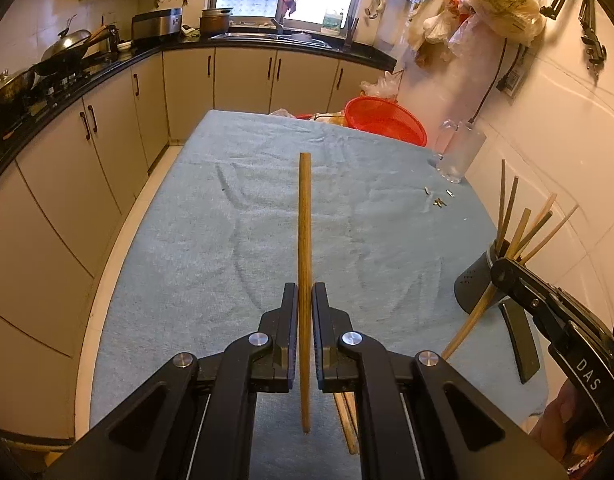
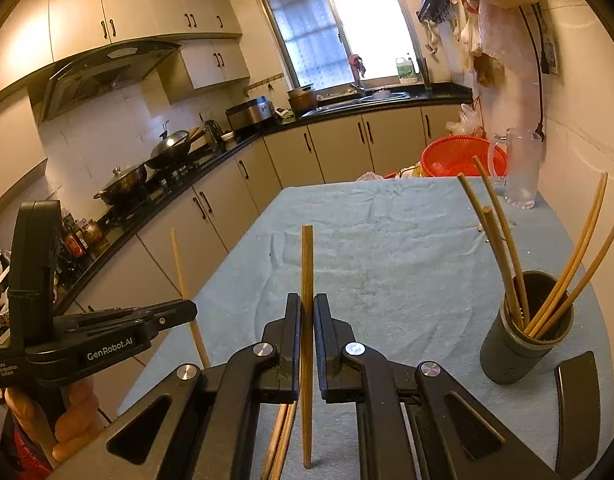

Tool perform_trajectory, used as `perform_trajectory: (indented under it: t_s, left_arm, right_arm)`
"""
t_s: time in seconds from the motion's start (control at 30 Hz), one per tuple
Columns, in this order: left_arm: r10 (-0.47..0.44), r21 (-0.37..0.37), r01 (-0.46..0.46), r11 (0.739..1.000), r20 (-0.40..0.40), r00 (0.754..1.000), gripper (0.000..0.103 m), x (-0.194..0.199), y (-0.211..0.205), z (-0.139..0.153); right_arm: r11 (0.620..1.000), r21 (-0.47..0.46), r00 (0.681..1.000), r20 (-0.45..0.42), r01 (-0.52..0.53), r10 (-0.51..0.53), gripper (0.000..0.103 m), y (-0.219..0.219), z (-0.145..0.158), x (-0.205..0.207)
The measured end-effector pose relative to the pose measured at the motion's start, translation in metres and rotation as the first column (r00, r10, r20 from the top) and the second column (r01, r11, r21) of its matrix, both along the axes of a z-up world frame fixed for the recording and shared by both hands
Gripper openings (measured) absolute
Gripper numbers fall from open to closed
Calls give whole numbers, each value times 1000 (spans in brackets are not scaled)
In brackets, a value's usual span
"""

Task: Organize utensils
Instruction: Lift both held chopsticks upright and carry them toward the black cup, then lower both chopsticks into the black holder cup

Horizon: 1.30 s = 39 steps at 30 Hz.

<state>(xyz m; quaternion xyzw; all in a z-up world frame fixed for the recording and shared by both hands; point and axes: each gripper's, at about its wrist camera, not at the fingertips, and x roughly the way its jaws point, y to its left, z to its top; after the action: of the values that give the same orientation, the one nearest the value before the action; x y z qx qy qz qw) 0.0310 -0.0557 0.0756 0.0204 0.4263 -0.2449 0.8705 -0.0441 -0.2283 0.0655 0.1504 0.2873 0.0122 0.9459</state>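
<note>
My left gripper (image 1: 305, 300) is shut on a wooden chopstick (image 1: 304, 216) that points away over the blue cloth. My right gripper (image 2: 307, 312) is shut on another wooden chopstick (image 2: 307, 264). A dark grey holder cup (image 2: 523, 344) stands at the right of the table with several chopsticks (image 2: 503, 236) fanned out of it. In the left wrist view the right gripper (image 1: 503, 270) sits in front of the holder (image 1: 473, 284), its chopstick (image 1: 465, 330) slanting down. In the right wrist view the left gripper (image 2: 187, 308) is at far left, holding its chopstick (image 2: 183, 276). More chopsticks (image 1: 347, 420) lie on the cloth beneath the grippers.
The table is covered by a blue towel (image 1: 235, 216). A clear glass pitcher (image 2: 521, 168) and a red basket (image 2: 459, 156) stand at the far right end. A dark flat piece (image 2: 579, 408) lies beside the holder. Small metal bits (image 1: 439, 200) lie near the pitcher. Kitchen counters run along the left.
</note>
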Motion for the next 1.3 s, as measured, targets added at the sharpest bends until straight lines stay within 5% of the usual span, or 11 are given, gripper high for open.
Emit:
perform_trajectory:
  t_s: [1.3]
  left_arm:
    - [-115,-16,117,993,110,987,6,-31,-32,62]
  right_arm:
    - [994,16,982,151,108,-109,7,-40,46,-60]
